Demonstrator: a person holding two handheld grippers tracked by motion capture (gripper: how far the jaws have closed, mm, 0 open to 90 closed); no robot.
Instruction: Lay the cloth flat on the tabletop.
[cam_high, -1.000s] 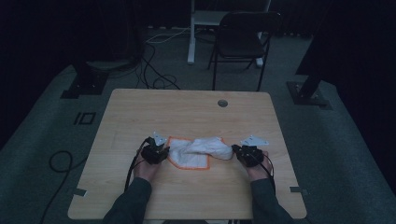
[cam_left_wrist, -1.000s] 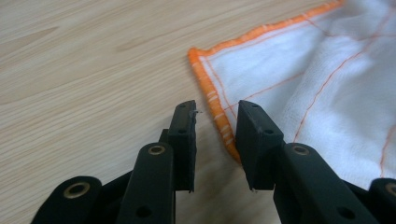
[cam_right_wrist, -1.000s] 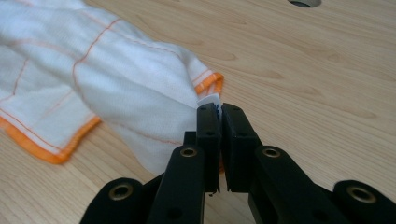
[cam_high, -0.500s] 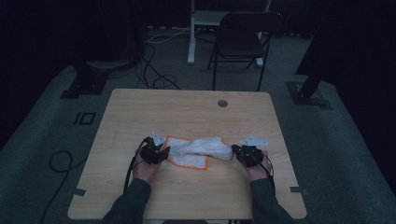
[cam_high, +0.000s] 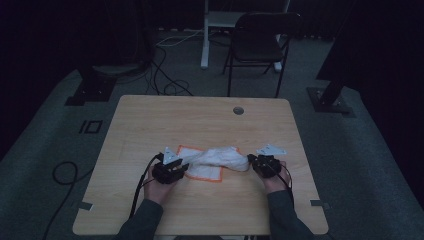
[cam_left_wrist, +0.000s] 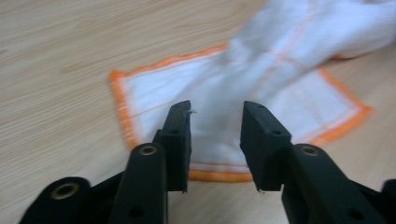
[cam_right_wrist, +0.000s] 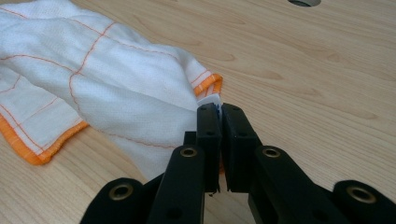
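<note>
A white cloth (cam_high: 215, 160) with an orange border lies on the wooden table (cam_high: 150, 120), flat at its left and bunched toward the right. My left gripper (cam_high: 182, 167) hovers at the flat left part. In the left gripper view its jaws (cam_left_wrist: 215, 112) stand apart over the cloth (cam_left_wrist: 280, 70); they have just been closing, with nothing pinched between them. My right gripper (cam_high: 251, 162) is shut on the bunched right corner. The right gripper view shows the cloth (cam_right_wrist: 107, 79) pinched at the tips of that gripper (cam_right_wrist: 218, 109).
A round hole (cam_high: 238, 110) sits near the table's far edge. Beyond the table stand a dark folding chair (cam_high: 260, 40) and a white stand, with cables (cam_high: 165, 85) on the floor. Black stand bases rest on the carpet at left (cam_high: 92, 85) and right (cam_high: 330, 97).
The left gripper has shifted a little at the cloth's left edge. The right gripper and the pinched corner have kept still.
</note>
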